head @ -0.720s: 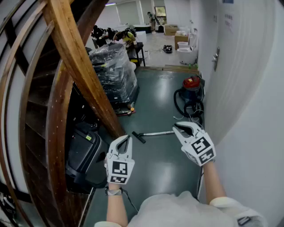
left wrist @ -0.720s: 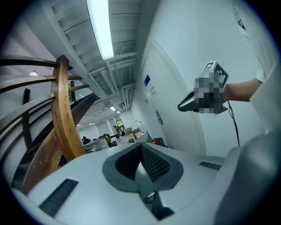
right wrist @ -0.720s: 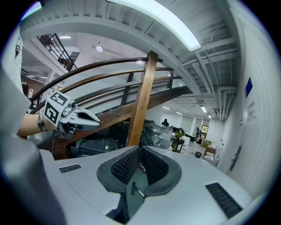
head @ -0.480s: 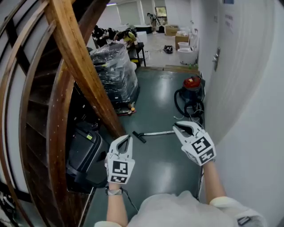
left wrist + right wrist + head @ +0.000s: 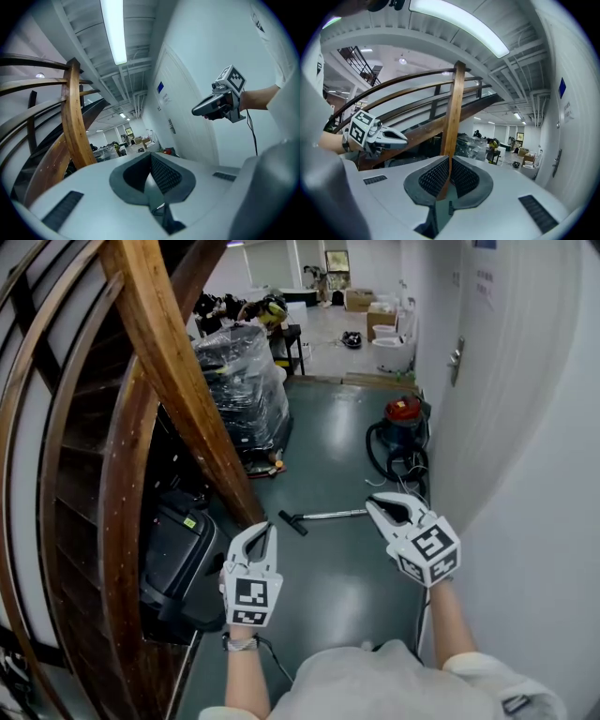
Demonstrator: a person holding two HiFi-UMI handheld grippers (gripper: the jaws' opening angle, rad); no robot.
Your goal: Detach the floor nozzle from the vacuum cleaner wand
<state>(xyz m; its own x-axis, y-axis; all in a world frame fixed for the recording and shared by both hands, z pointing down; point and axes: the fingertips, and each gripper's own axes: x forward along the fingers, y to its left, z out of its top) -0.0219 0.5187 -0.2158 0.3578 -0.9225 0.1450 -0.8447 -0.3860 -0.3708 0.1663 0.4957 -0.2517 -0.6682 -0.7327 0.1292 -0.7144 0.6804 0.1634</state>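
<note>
Head view: nozzle point(image 5: 292, 523) w/ wand point(image 5: 336, 515)

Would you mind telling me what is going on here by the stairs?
A person stands on a dark floor beside a wooden staircase, holding a claw in each hand. The left claw and right claw are both shut and empty, held roughly level. Ahead, the wand lies on the floor with the floor nozzle apparently still attached, near a red vacuum cleaner. Neither claw has touched it yet.
</note>
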